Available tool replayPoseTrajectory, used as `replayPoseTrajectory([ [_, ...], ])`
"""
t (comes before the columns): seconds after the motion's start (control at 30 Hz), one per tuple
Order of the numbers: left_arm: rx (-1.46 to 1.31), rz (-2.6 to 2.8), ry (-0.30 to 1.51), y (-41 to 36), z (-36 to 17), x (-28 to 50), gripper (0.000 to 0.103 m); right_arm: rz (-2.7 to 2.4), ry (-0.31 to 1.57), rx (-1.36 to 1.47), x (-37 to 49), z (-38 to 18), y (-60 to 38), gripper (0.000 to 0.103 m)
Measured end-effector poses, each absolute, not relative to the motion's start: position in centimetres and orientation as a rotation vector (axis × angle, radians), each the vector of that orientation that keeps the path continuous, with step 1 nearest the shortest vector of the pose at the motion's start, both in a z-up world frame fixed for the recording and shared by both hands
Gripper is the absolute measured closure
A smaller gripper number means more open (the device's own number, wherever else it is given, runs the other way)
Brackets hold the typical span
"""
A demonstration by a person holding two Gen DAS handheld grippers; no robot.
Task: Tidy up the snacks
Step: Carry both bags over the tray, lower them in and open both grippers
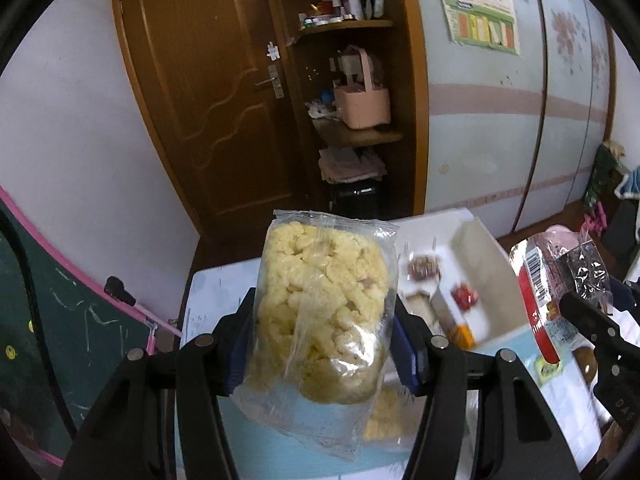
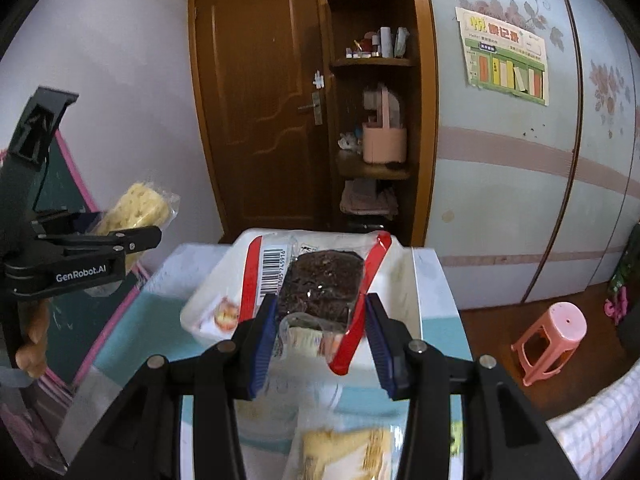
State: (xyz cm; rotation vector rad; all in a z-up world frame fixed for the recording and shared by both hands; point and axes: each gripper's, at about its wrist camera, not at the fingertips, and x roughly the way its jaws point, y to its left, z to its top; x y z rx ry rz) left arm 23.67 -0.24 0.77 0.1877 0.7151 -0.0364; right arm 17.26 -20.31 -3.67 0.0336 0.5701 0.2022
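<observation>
2 packets are up off the table at once, 1 in each of my grippers. My left gripper (image 1: 322,334) is clamped on a clear bag of pale yellow puffed pieces (image 1: 324,312), which fills the lower centre of the left wrist view; the blue pads press its flanks near the lower half, so the bag stands upright and its top seal leans toward the door. My right gripper (image 2: 320,336) is clenched on a red-edged packet with a dark brown slab (image 2: 320,284) inside, pinched at its near end, barcode side at the left.

I judge both are held high to clear the rim of the white tray (image 2: 404,280) beyond them, where a few small snacks already lie; that looks like the sorting place.

Hard to read: the tray's contents are smeared with blur in the left wrist view, just right of the yellow bag. Another yellowish packet (image 2: 344,452) on the table is cut off at the bottom edge of the right wrist view. At its left edge a hand (image 2: 34,344) shows only as fingers below the other gripper. The table (image 2: 160,320) is mostly covered by my jaws.
</observation>
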Motion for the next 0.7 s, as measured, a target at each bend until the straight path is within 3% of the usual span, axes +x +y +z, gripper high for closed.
replayPoseTrajectory([
  [0.33,0.146,-0.008,0.734,-1.8,0.0,31.7,0.045,0.181,0.558,0.077,24.9,-1.3,-20.1,0.059],
  [0.7,0.158,-0.035,0.795,-3.4,-5.9,36.1,0.044,0.157,0.696,0.054,30.7,-5.5,-19.4,0.057],
])
